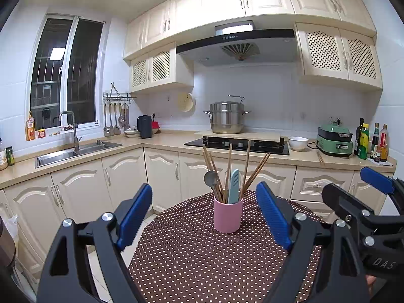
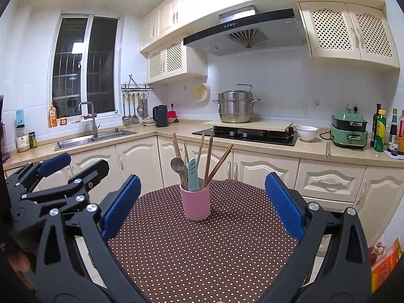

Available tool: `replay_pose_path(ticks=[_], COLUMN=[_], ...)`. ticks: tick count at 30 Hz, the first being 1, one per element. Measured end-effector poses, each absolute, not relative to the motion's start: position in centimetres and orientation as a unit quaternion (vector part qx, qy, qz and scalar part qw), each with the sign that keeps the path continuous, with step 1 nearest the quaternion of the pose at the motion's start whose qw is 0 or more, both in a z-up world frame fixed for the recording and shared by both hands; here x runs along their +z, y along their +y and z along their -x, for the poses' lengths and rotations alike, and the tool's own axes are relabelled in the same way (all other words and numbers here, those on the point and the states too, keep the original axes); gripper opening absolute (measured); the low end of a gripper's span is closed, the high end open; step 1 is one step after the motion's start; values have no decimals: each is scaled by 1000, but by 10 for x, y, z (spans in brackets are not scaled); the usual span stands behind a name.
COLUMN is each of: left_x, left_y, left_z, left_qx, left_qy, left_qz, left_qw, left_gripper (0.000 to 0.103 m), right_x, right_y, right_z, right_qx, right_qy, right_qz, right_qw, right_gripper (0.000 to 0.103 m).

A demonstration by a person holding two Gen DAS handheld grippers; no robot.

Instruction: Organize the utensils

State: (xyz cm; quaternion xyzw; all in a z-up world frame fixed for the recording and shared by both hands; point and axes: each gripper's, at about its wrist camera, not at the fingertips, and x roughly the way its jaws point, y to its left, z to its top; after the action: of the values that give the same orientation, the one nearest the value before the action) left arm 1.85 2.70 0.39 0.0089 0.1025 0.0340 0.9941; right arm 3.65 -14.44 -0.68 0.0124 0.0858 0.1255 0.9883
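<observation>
Your left claw point(image 1: 204, 212) and right claw point(image 2: 202, 202) both stand wide apart and empty, hovering side by side over the near edge of the polka-dot worktop point(image 1: 202, 257). The pink cup point(image 1: 228, 214) sits mid-worktop, already holding chopsticks point(image 1: 255, 173), a spoon point(image 1: 211, 178) and a pale blue utensil point(image 1: 233, 186). The utensils look gathered, so sorting seems finished or not begun; any next reach goes forward. Kitchen cabinets point(image 1: 164, 174) stand beyond.

Small table point(image 1: 192, 260), covered by a brown cloth with white polka dots. One thing stands directly on it: a pink cylindrical holder point(image 1: 228, 214), upright, toward the far side and about midway left to right. The rest of the cloth is bare. The near edge of the table runs out of frame in both views.
</observation>
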Motion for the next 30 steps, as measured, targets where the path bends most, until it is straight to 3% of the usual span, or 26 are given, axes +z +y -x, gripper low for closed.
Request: replay_pose_path(ticks=[30], left_x=[3], left_y=[24], left_z=[-20], left_qx=[37], left_qy=[100], left_qz=[-14], left_qw=[994], left_gripper=[83], right_x=[-11], right_y=[-148], right_z=[-43], right_qx=[129], right_qy=[95], right_qz=[-16], right_qw=[987], right_gripper=[97])
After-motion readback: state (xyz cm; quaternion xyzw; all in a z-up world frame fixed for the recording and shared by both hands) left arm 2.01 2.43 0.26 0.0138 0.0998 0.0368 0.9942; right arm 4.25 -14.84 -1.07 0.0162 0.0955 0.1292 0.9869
